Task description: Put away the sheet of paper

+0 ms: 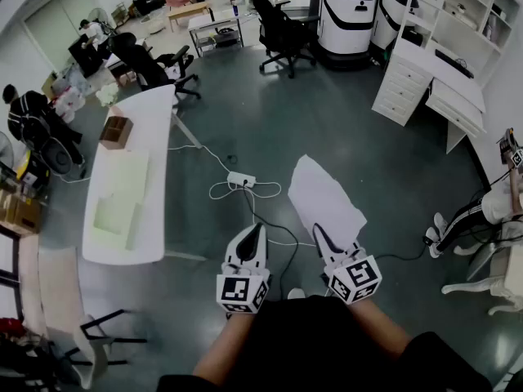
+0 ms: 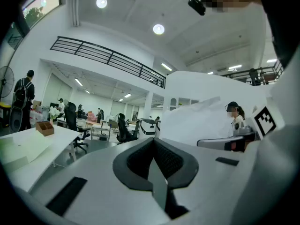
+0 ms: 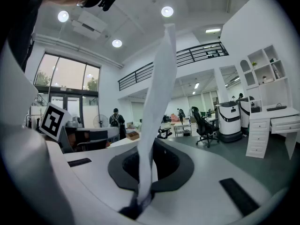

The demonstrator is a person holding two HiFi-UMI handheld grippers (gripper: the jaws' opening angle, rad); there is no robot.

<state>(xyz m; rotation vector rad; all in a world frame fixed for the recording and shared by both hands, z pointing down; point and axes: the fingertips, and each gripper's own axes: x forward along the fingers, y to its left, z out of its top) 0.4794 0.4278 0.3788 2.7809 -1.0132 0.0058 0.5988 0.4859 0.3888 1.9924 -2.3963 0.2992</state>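
**Tool state.** The right tool [image 1: 320,233] is fully closed on the sheet of paper [image 1: 325,196]. The right gripper view shows one edge of the sheet pinched between the jaws, and the rest rises free above them. The left tool [image 1: 257,233] has its jaws together, with nothing between them.

**Location of the sheet.** The sheet hangs in the air over the floor, well apart from the white counter [image 1: 155,137]. It touches nothing but the right tool.

**Governing relation.**
- The counter lies to the person's left. Both tools are off its near end, on the side facing the open floor.
- The left tool stands between the counter and the right tool. The loaded tool is therefore the farther of the two from the counter.
- The long axis of the sheet runs from the jaws forward, away from the person. It appears roughly parallel to the long edge of the counter.

**Assessment.** No view identifies the storage place. If it is the counter, the sheet must travel leftward, across the line of the left tool. The free end is unsupported and probably flexes in transit. The far part of the counter carries a brown box [image 1: 115,131]. The near part carries pale flat items [image 1: 118,211].
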